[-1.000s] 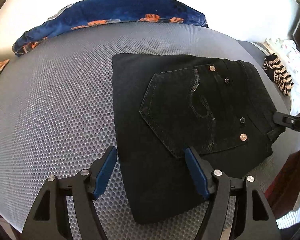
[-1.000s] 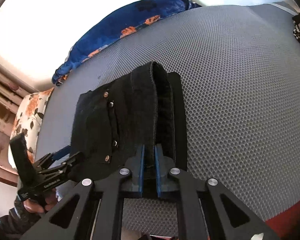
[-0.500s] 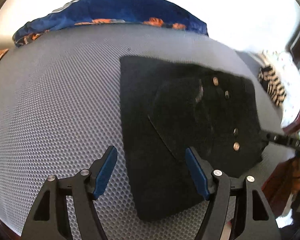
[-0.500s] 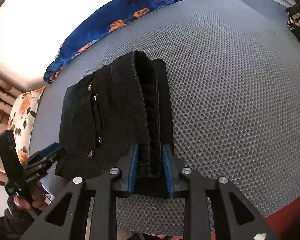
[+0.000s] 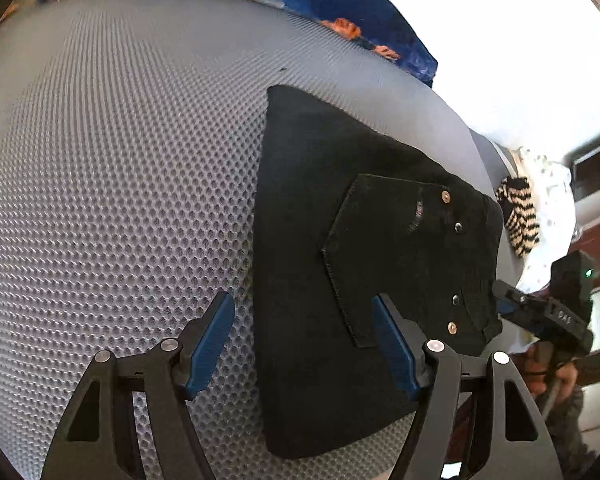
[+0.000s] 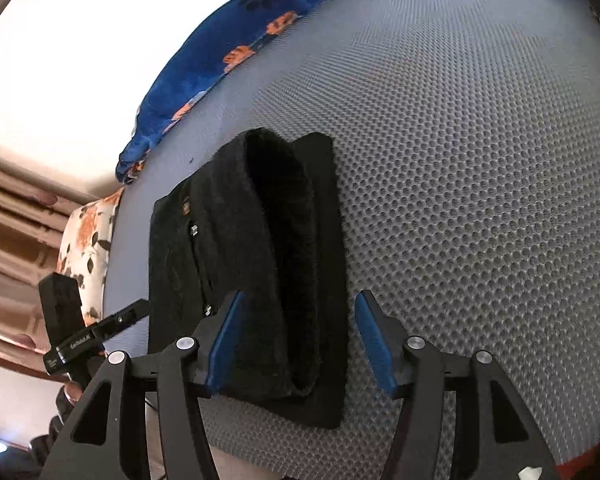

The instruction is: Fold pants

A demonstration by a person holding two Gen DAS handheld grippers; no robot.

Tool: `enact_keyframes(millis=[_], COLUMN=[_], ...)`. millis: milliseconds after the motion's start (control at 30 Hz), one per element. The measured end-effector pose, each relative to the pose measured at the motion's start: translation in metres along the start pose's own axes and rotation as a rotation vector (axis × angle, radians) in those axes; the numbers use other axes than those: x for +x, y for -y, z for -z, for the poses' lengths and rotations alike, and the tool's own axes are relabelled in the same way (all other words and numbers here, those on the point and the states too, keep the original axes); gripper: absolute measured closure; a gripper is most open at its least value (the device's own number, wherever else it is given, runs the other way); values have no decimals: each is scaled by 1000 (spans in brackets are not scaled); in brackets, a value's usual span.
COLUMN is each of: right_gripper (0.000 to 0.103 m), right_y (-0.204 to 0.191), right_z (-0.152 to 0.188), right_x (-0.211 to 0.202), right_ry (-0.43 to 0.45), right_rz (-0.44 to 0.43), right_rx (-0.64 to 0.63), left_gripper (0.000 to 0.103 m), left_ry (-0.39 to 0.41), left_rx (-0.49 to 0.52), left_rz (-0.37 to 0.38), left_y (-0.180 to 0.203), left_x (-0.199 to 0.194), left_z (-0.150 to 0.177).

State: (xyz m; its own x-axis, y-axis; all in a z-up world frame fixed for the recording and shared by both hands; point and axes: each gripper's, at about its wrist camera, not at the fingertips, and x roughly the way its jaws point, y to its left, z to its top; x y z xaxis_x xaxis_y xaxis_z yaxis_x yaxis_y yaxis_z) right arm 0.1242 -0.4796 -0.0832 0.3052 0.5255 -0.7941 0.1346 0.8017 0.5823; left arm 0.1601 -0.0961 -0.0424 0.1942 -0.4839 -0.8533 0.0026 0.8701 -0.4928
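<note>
Black folded pants (image 5: 352, 264) near mat (image 5: 120, 184) edge, grippers spread.

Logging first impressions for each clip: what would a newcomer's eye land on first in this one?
The folded black pants stand out first, a dark, compact block on the grey honeycomb-textured mat, back pocket and rivets facing up. Next come the two grippers: the left gripper and the right gripper, both open with blue pads at the pants' near edge. A blue floral blanket lies along the mat's far edge.
</note>
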Motion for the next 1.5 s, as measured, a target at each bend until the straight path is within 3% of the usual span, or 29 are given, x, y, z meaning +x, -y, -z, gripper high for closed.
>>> enact_keyframes(millis=[400, 633, 800, 867, 967, 1033, 1133, 1233, 1500], right_gripper=[48, 57, 68, 70, 75, 78, 81, 83, 86], right_y=[20, 20, 20, 20, 13, 2, -12, -24, -77], right_z=[-17, -34, -42, -41, -36, -32, -28, -27, -31], right_x=[21, 38, 50, 49, 44, 38, 27, 21, 12], right_ry=[-95, -137, -132, -116, -71, -39, 1, 17, 19], right_rz=[-180, -277, -325, -322, -273, -227, -173, -134, -110], right_rx=[-29, -43, -29, -28, -16, -44, -42, -23, -76], left_gripper=[33, 33, 33, 34, 55, 69, 78, 86, 89], left_ry=[-40, -67, -33, -17, 2, 13, 23, 44, 98], left_rx=[-16, 33, 53, 77, 104, 102, 98, 142, 164], left_rz=[103, 136, 146, 128, 36, 29, 21, -14, -27], left_y=[-15, 0, 13, 20, 31, 34, 35, 44, 34], left_x=[8, 24, 35, 38, 42, 42, 38, 32, -4], left_z=[-24, -42, -47, -46, -41, -40, -40, -37, -30])
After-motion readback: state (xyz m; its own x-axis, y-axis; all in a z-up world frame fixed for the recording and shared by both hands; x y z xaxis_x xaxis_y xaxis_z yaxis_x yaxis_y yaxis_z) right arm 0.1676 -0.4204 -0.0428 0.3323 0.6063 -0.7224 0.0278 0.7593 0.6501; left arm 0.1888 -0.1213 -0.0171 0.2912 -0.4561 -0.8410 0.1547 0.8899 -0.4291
